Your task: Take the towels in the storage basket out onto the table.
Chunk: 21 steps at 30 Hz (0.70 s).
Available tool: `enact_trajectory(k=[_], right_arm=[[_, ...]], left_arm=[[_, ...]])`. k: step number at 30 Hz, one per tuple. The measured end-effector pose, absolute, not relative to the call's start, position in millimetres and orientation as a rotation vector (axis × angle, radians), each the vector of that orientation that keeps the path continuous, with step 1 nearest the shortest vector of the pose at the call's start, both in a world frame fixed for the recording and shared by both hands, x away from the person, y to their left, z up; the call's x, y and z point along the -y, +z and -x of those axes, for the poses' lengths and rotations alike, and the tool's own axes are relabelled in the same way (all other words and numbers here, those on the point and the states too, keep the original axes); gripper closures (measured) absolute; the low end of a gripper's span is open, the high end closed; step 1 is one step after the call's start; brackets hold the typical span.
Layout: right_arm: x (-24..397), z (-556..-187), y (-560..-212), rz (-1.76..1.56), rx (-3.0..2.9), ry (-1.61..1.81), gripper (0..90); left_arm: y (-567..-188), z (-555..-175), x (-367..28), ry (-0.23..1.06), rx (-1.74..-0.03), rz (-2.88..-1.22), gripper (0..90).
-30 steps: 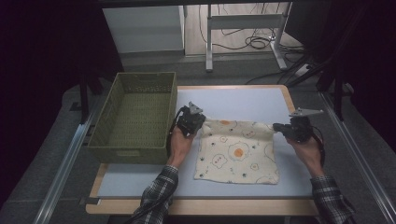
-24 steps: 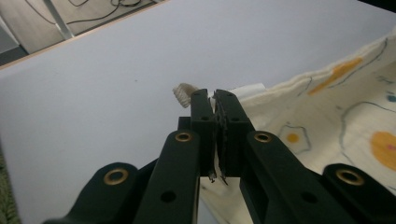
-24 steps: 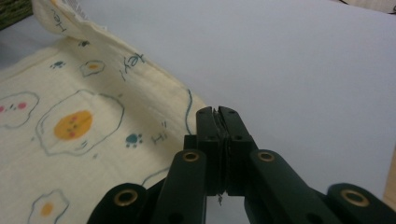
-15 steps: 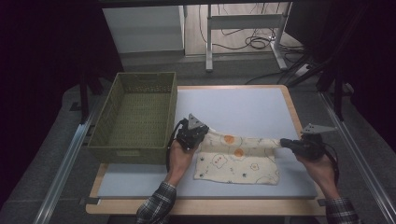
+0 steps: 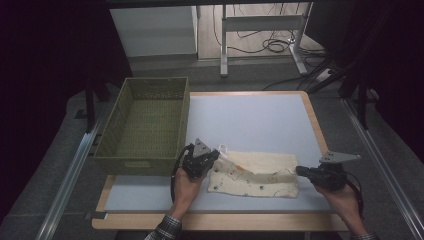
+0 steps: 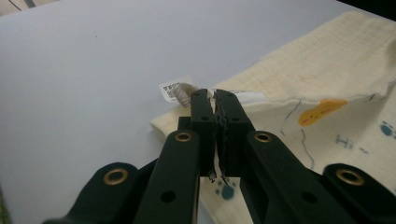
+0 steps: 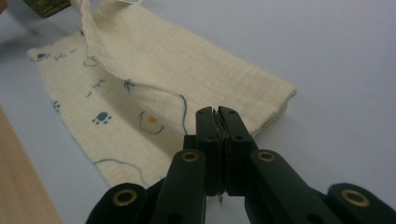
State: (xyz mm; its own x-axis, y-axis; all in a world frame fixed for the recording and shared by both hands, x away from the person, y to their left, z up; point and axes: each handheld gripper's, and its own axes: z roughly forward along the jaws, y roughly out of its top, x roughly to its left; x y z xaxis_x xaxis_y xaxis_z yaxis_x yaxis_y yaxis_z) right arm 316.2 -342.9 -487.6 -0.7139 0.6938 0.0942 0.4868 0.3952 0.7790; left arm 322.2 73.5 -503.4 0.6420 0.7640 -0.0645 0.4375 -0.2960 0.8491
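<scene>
A cream cloth [image 5: 260,172] printed with small blue and orange figures lies folded into a long strip on the pale blue table top [image 5: 250,120]. At the cloth's left end my left gripper [image 5: 218,158] is shut on the upper layer's corner, next to a white label [image 6: 173,89]. My right gripper [image 5: 299,171] is shut on the upper layer's corner at the right end. In the left gripper view the cloth [image 6: 327,70] is pinched between the black jaws [image 6: 215,100]. The right gripper view shows the cloth [image 7: 187,60] running away from the closed jaws [image 7: 217,114].
A green woven basket [image 5: 145,161] stands at the table's left side, just beyond my left hand. The table's wooden border [image 5: 210,220] runs along the near edge. Metal rails [image 5: 65,180] flank the table, and cables lie on the floor behind it.
Both grippers have moved toward the near edge, drawing the cloth's far edge over itself. The cloth has gone from a wide square to a narrow folded strip.
</scene>
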Motion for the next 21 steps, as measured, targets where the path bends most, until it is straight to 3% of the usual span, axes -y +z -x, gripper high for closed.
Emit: enact_trajectory(k=[21], right_arm=[[348, -283, -510, -1.069, -2.430, 1.272, 86.3]], left_arm=[[-531, -272, -88, 0.332, -0.888, -1.971, 85.3]])
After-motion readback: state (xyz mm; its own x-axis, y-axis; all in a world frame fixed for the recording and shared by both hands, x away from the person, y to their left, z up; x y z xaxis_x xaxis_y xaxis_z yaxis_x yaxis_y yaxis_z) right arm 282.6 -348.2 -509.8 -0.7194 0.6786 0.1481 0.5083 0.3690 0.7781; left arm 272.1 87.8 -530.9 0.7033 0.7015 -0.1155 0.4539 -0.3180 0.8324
